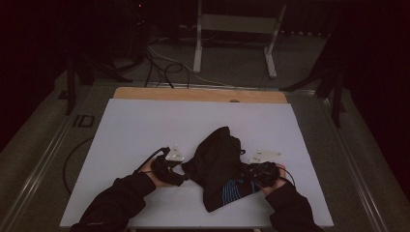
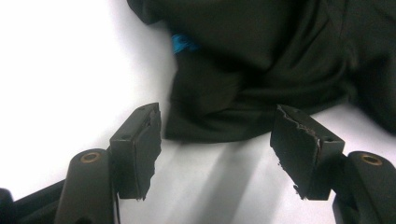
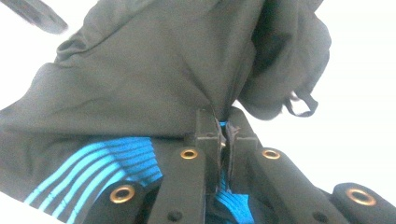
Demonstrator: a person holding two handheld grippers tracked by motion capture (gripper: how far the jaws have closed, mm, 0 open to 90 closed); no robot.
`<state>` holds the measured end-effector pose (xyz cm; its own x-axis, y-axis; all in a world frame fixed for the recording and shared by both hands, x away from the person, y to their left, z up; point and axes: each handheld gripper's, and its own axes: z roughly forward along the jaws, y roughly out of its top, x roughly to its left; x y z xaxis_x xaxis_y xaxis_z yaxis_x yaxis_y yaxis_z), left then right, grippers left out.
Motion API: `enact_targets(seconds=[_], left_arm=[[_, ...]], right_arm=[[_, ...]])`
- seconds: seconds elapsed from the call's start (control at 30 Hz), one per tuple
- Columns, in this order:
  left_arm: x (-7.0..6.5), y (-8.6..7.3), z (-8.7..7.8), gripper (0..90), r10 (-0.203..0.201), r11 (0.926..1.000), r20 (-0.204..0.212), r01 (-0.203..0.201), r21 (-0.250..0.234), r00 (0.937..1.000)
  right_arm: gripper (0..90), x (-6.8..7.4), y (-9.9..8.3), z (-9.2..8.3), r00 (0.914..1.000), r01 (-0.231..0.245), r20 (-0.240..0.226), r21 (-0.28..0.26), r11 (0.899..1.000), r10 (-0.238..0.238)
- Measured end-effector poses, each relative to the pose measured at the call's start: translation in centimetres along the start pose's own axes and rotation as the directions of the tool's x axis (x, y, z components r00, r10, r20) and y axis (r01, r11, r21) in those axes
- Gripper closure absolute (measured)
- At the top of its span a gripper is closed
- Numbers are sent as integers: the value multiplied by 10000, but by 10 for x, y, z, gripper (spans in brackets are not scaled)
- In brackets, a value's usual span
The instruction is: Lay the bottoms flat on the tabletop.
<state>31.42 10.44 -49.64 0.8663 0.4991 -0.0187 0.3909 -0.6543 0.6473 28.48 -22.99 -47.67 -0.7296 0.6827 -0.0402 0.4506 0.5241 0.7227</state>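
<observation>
A crumpled black garment [image 1: 217, 159] with blue stripes [image 1: 234, 191] lies on the white table top [image 1: 140, 125], near its front edge. My left gripper [image 1: 183, 176] sits at the garment's left edge. In the left gripper view its jaws [image 2: 217, 116] stand open, with the hem of the cloth [image 2: 261, 70] just ahead of the pads and not pinched. My right gripper [image 1: 241, 174] is at the garment's right side. In the right gripper view it [image 3: 223, 123] is shut on a fold of the black cloth [image 3: 154, 74] beside the blue stripes [image 3: 107, 163].
A wooden strip [image 1: 193, 94] borders the table's far edge. Beyond it, cables [image 1: 159, 67] run across the floor and a pale metal stand [image 1: 232, 24] rises. Dark tripod legs stand at left [image 1: 72, 82] and right [image 1: 336, 96].
</observation>
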Motion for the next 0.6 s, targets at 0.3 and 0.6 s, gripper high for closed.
enact_targets(seconds=[0.3,0.6], left_arm=[[6,9,3,363,-48,9999,-36,47,-139,10000],[-4,31,15,370,294,9990,396,-281,-352,9988]], right_arm=[[866,-23,-24,-19,9836,-1083,1518,630,9921,977],[546,-23,-20,-25,9778,-1104,1720,-631,9919,1198]])
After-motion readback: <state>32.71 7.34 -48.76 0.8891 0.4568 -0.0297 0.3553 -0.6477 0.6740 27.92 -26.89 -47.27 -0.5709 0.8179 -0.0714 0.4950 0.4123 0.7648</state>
